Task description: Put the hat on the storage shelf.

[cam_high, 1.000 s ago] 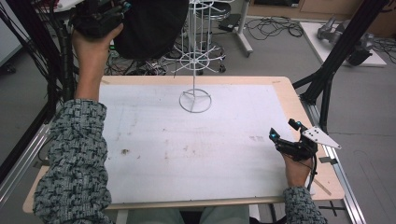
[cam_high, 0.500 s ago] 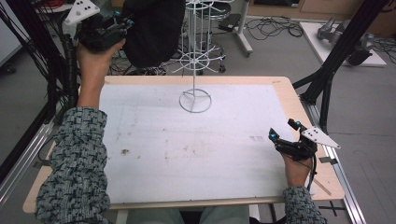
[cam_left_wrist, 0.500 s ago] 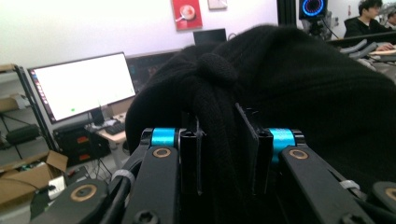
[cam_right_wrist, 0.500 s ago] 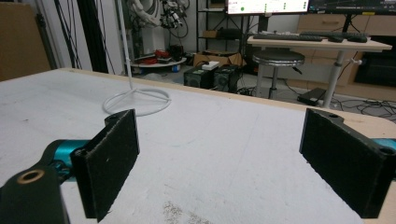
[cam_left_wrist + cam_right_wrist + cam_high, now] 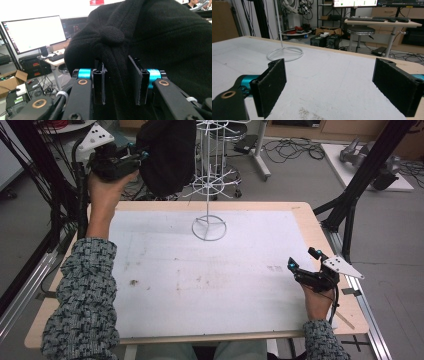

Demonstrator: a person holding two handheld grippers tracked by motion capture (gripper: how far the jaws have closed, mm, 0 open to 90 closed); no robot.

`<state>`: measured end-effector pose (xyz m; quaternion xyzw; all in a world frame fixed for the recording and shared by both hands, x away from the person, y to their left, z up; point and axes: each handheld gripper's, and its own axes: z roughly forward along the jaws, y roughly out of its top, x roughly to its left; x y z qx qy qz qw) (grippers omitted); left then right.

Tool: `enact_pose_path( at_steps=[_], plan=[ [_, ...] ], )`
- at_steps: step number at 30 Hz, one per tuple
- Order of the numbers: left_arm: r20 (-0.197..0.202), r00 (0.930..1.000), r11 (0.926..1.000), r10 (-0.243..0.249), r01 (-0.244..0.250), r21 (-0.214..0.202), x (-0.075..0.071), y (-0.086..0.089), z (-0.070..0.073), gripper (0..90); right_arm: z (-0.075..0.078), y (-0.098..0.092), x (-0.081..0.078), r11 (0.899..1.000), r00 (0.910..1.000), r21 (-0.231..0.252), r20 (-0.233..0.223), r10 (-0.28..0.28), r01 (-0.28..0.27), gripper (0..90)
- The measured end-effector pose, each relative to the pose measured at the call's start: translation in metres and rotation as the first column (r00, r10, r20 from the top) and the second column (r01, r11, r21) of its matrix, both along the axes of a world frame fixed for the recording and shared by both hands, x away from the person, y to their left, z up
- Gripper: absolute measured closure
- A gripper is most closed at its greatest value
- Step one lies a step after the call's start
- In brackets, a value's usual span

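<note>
We are lifting a black cap (image 5: 167, 155) beside the white wire stand (image 5: 209, 180), our left gripper (image 5: 117, 83) pinching its fabric; hanging remains, we judge, while our right gripper (image 5: 306, 261) is resting wide-jawed on the table (image 5: 200, 270).

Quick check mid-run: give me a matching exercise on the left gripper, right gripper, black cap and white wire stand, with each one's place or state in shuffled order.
Things:
1. left gripper
2. right gripper
3. black cap
4. white wire stand

States:
A. round base resting on the far part of the table
B. jaws wide apart, low over the table's right edge, nothing between them
C. raised beyond the table's far left corner, jaws around fabric
D. hanging beside the stand's upper arms, a fold between two jaws

Pairs: 1-C, 2-B, 3-D, 4-A
</note>
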<state>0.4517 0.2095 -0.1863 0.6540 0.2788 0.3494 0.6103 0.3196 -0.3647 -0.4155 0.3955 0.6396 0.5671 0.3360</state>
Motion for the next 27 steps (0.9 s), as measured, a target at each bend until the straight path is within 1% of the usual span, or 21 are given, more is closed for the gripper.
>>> enact_pose_path(
  at_steps=[5,9,12,16,18,19,23,24,27],
  plan=[
    [-0.037,0.9993,0.9999,0.002,-0.001,0.012,0.003,0.000,-0.004,61.7,0.000,0.000,0.000,1.000,1.0000,0.000,0.000,0.000,0.000,11.0],
    [-0.053,0.9986,0.9999,-0.001,0.002,0.016,0.004,0.000,-0.006,60.2,0.000,0.000,0.000,1.000,1.0000,0.002,-0.006,-0.001,0.001,11.0],
    [-0.064,0.9979,0.9996,-0.004,0.005,0.026,0.005,0.000,-0.008,58.7,0.000,0.000,0.000,1.000,1.0000,-0.002,-0.001,0.001,-0.001,11.0],
    [-0.068,0.9977,0.9996,-0.004,0.006,0.028,0.007,-0.002,-0.009,58.3,0.000,0.001,0.000,1.000,1.0000,0.002,-0.003,0.001,-0.001,11.0],
    [-0.082,0.9966,0.9996,-0.008,0.010,0.027,0.008,-0.002,-0.010,57.4,0.000,0.001,0.000,1.000,1.0000,0.000,-0.001,0.000,0.000,11.0],
    [-0.082,0.9966,0.9996,-0.008,0.010,0.027,0.008,-0.002,-0.010,56.6,0.000,0.001,0.000,1.000,1.0000,0.000,-0.001,0.000,0.000,11.0],
    [-0.098,0.9951,0.9998,-0.016,0.016,0.008,0.008,-0.001,-0.013,55.7,0.000,0.000,0.001,1.000,1.0000,0.000,-0.007,-0.001,0.001,11.0],
    [-0.115,0.9933,0.9999,-0.013,0.014,0.008,0.008,0.000,-0.014,53.7,0.000,0.001,0.001,1.000,1.0000,0.000,-0.002,0.001,-0.001,11.0],
    [-0.113,0.9936,0.9999,-0.005,0.006,0.016,0.007,0.001,-0.013,50.2,0.000,0.001,0.001,1.000,1.0000,-0.002,-0.004,0.001,-0.001,11.0]
  ],
)
